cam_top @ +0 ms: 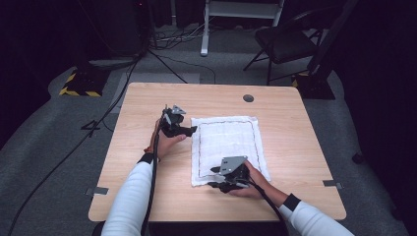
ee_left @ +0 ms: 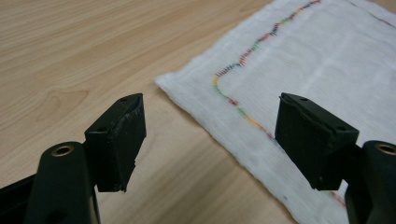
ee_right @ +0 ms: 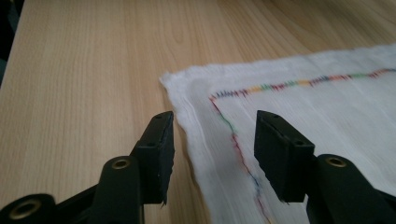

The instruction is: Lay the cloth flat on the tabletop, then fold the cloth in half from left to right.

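A white cloth [cam_top: 228, 147] with a multicoloured stitched border lies flat in the middle of the wooden table [cam_top: 147, 98]. My left gripper [cam_top: 189, 130] is open at the cloth's far left corner; in the left gripper view that corner of the cloth [ee_left: 299, 70] lies between and beyond the jaws of my left gripper [ee_left: 210, 140]. My right gripper [cam_top: 214, 177] is open over the cloth's near edge, towards its near left corner. In the right gripper view the cloth [ee_right: 303, 107] runs under the right jaw of my right gripper [ee_right: 215, 158], whose left jaw is over bare wood.
A round grommet hole [cam_top: 248, 98] sits near the table's far edge. Beyond the table stand a black chair [cam_top: 285, 42] and a white frame [cam_top: 236, 14], with cables on the grey floor. Tape marks [cam_top: 100, 191] lie at the table's near corners.
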Demonstrator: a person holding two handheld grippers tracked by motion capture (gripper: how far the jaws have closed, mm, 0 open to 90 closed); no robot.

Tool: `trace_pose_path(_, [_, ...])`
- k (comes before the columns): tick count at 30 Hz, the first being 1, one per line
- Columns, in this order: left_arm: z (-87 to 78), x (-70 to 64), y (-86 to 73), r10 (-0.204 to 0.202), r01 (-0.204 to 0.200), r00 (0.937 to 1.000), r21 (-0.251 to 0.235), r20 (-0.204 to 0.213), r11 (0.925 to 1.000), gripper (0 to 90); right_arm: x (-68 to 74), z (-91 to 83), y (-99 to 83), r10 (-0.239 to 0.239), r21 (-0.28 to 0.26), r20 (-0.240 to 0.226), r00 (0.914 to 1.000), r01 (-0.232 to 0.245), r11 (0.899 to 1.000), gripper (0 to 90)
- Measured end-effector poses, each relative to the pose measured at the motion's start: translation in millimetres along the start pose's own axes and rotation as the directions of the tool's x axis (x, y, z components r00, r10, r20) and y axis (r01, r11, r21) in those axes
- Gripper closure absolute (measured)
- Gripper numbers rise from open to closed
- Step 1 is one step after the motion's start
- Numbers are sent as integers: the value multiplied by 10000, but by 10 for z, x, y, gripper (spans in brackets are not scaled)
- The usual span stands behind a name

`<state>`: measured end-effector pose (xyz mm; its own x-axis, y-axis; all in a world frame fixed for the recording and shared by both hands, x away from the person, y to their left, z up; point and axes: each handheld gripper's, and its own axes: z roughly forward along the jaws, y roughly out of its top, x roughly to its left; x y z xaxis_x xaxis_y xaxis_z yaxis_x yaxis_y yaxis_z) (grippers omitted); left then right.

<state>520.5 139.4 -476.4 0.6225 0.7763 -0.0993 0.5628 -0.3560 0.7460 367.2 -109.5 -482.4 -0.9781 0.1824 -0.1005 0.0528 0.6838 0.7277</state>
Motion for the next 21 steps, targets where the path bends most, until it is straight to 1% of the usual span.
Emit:
trace_pose_path(2, [65,15,29,-20,21,10000,112,-82,9999,242,30,91,71,-151,14,-121,9998,151,9999,490])
trace_pose_path(4, [126,8,63,118,-112,9996,218,-275,9997,239,46,156,117,-276,79,-217,9994,278,9996,490])
trace_pose_path(5, [156,-7,78,115,-106,9993,253,-370,9996,241,52,185,138,-304,95,-219,9993,306,9995,490])
trace_pose_path(8, [231,-31,125,298,-283,9985,309,-469,9991,236,58,270,193,-148,44,-262,9995,149,9999,490])
trace_pose_path(11, [292,-46,154,264,-247,9980,316,-573,9992,228,81,354,240,-257,164,-188,9995,260,9995,490])
trace_pose_path(12, [327,-51,163,420,-386,9968,508,-676,9980,226,85,376,251,-310,249,-124,9994,313,9992,491])
trace_pose_path(13, [346,-58,164,436,-393,9964,597,-728,9974,217,89,409,266,-323,320,-59,9995,325,9990,492])
trace_pose_path(15, [393,-55,163,291,-238,9968,704,-746,9972,206,84,452,276,-143,387,-176,9997,149,9991,504])
trace_pose_path(16, [412,-50,167,217,-165,9975,761,-679,9970,205,72,455,278,-145,396,-168,9998,152,9991,510])
trace_pose_path(17, [426,-51,174,135,-88,9979,739,-641,9972,200,62,455,282,-54,442,-84,10000,58,9990,521])
trace_pose_path(19, [455,-60,196,230,-182,9979,785,-610,9968,201,41,448,275,34,470,-52,10000,-32,9989,550])
trace_pose_path(21, [468,-62,209,334,-288,9979,806,-561,9963,202,13,453,259,414,384,-144,9990,-408,9984,575])
